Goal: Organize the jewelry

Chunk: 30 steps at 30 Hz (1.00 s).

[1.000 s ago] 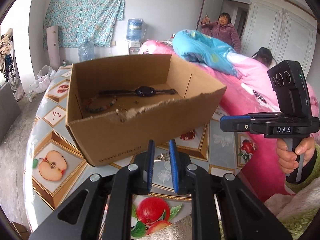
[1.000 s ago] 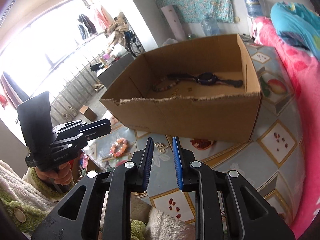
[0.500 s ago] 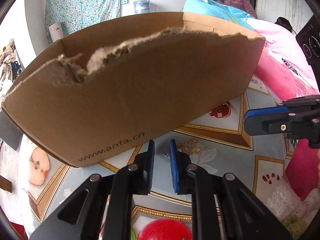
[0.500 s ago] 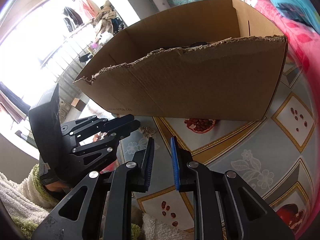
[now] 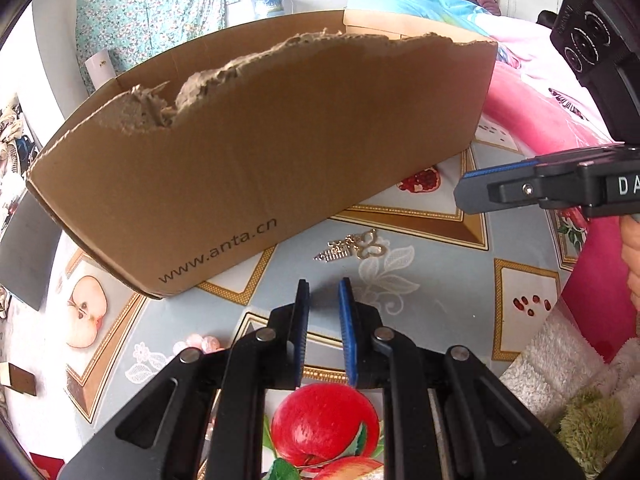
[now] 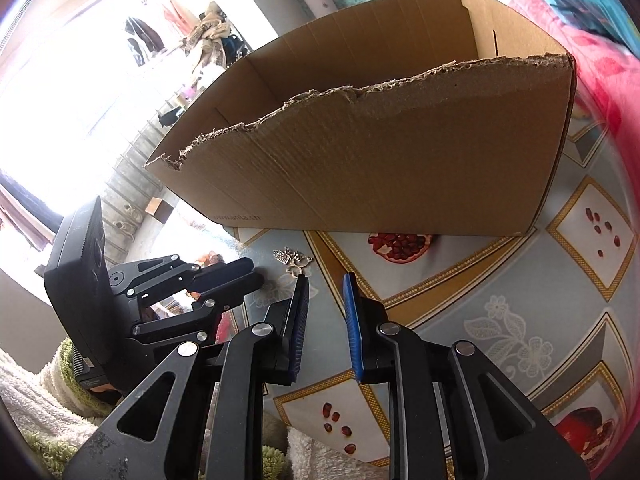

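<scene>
- Left wrist view: the left gripper [image 5: 324, 300] is seen low over the patterned tablecloth [image 5: 432, 312], its blue-padded jaws a narrow gap apart with nothing between them. That narrow gap is judged to suit a small, flat item.
- Straight ahead of the fingertips, a small metal trinket [image 5: 352, 247] lies flat on the tablecloth, just in front of the cardboard box [image 5: 280, 152] and apart from its wall. It is probably left out because it has not yet been sorted.
- The box is set with its torn front edge toward the grippers; its inside cannot be seen from this low angle.
- A few pink beads [image 5: 200, 345] show at the lower left, partly hidden behind the gripper's linkage, so a second loose piece seems to be waiting.
- The right gripper [image 5: 466, 196] is held at the right edge, pointing inward above the tablecloth, well apart from the trinket. It appears to be kept clear while the left one approaches.
- Right wrist view: the right gripper [image 6: 326, 296] is shown with its jaws a little apart and empty, angled down at the tablecloth [image 6: 500, 312].
- The trinket [image 6: 291, 258] lies just beyond and left of these fingertips, between them and the box [image 6: 380, 152].
- The left gripper [image 6: 252, 274] is seen from the side, its tips near the trinket; contact is not visible. The pickup is judged to fall to it.
- The box is open-topped, presumably so pieces can be dropped in from above.
</scene>
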{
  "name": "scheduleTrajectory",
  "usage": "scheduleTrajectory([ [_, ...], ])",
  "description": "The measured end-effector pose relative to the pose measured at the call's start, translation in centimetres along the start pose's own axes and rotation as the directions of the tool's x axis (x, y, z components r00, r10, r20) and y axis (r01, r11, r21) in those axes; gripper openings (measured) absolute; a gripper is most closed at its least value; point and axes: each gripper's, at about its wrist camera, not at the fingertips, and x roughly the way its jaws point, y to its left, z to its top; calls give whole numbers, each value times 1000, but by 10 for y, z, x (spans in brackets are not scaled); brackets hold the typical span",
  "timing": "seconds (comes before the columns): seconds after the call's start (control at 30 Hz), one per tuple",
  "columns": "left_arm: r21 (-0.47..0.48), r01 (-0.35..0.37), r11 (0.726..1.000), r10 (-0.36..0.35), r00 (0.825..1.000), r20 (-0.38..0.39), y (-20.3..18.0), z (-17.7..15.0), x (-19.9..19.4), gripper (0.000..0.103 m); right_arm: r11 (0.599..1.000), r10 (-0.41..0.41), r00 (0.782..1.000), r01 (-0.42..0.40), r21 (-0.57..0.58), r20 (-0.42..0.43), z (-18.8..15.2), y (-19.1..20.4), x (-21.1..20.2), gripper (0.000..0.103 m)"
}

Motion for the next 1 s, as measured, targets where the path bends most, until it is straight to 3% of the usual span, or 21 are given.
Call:
scheduleTrajectory([
  [0.23,-5,41,999,-41,997,66,-1,14,2,14,1000,5,1000,-5,-2,6,-2,0,-5,19],
  [0.67,-23,26,999,-26,1000,10,2,16,16,14,1000,6,1000,-6,5,5,-3,-4,-5,18],
  [1.0,73,55,996,-55,998,-3,-14,1,1,14,1000,6,1000,-6,8,5,-3,-5,-6,19],
])
